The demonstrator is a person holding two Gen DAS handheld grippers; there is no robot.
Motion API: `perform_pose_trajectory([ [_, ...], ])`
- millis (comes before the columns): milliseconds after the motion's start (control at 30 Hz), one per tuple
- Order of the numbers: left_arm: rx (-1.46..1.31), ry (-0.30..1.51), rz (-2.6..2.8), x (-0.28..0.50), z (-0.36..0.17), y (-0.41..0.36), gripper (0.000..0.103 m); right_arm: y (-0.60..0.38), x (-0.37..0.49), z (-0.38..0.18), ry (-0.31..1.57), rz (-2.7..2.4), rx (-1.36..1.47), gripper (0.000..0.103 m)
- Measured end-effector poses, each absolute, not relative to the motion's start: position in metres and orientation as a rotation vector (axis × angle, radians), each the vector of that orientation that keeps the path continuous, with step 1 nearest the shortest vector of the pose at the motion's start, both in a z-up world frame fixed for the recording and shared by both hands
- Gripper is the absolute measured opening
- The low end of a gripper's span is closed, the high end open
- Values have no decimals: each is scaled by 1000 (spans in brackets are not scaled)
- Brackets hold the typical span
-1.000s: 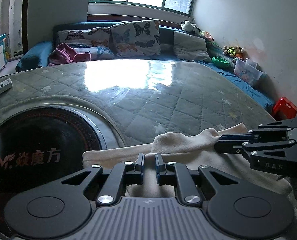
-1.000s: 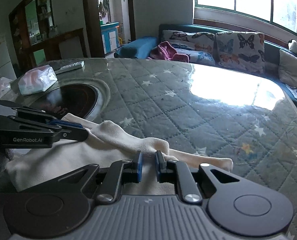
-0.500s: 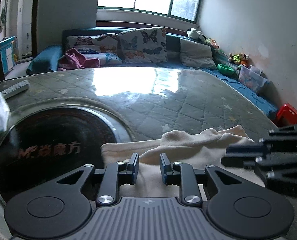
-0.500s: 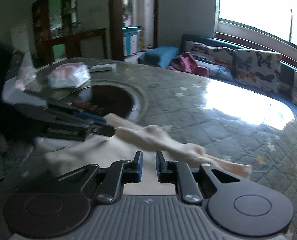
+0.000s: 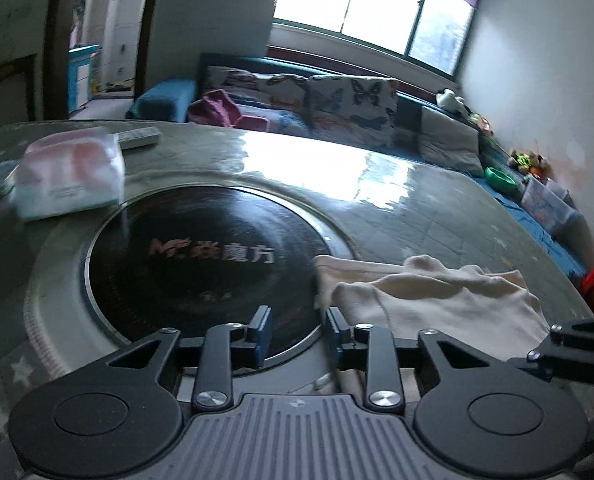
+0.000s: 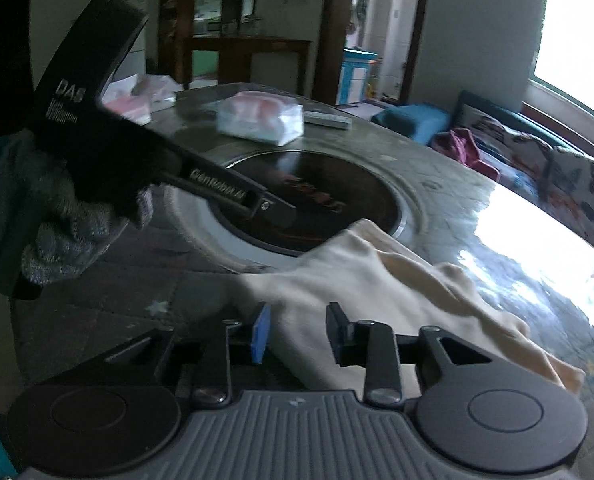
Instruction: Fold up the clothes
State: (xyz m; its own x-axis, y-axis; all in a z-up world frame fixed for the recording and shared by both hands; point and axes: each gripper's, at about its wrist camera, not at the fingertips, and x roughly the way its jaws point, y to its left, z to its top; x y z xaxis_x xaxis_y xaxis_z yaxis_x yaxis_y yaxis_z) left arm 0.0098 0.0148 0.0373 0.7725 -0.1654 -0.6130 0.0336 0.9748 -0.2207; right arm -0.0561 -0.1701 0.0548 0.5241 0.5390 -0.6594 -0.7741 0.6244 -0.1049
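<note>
We see one cream cloth (image 5: 437,300) on the quilted table (image 5: 417,200), bunched into soft ridges, its near-left corner lapping over the rim of the one round dark burner (image 5: 201,256) sunk into the tabletop. From the left wrist view the cloth sits at about two o'clock from the left gripper (image 5: 297,330); from the right wrist view it spreads from twelve to three o'clock ahead of the right gripper (image 6: 297,334).

We count two grippers, one in each hand. The left gripper's jaws are opening, with a clear gap between them; nothing is between them, only the burner's edge shows beyond, and the cloth lies just to the right of the right-hand finger. The right gripper's jaws are opening too; the cloth shows through the gap, lying on the table under and beyond the tips, and neither pad presses on it. In the right wrist view the left gripper (image 6: 281,208) reaches in from ten o'clock, carried by a hand in a grey knitted glove (image 6: 57,220), its tips over the burner.

At eleven o'clock in the left wrist view lie one soft tissue pack (image 5: 69,176) and, just behind it, one remote control (image 5: 139,137). Beyond the table, at twelve to one o'clock, we count two butterfly cushions (image 5: 353,108) on the blue sofa (image 5: 165,96).
</note>
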Motion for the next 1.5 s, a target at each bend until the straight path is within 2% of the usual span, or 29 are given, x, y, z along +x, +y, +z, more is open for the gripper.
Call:
perform_pose_trajectory([
  [167,-241,691,-98,3,37,23,43,-150,-65,49,598,850,-501,34],
  [433,-341,730,-128,-1,34,21,51,-126,-73,32,544,834,-672,33],
  [600,-412,753,-141,4,34,18,55,-131,-68,34,552,821,-615,16],
  [733,-487,778,-144,8,33,17,57,-143,-61,45,567,823,-514,14],
  [1367,-899,893,-142,24,6,7,55,-193,-61,73,533,876,-346,12],
  [1433,-930,899,-139,22,1,9,52,-196,-63,74,536,886,-334,12],
  [1500,-958,903,-138,21,-3,11,43,-197,-65,75,539,898,-326,12],
])
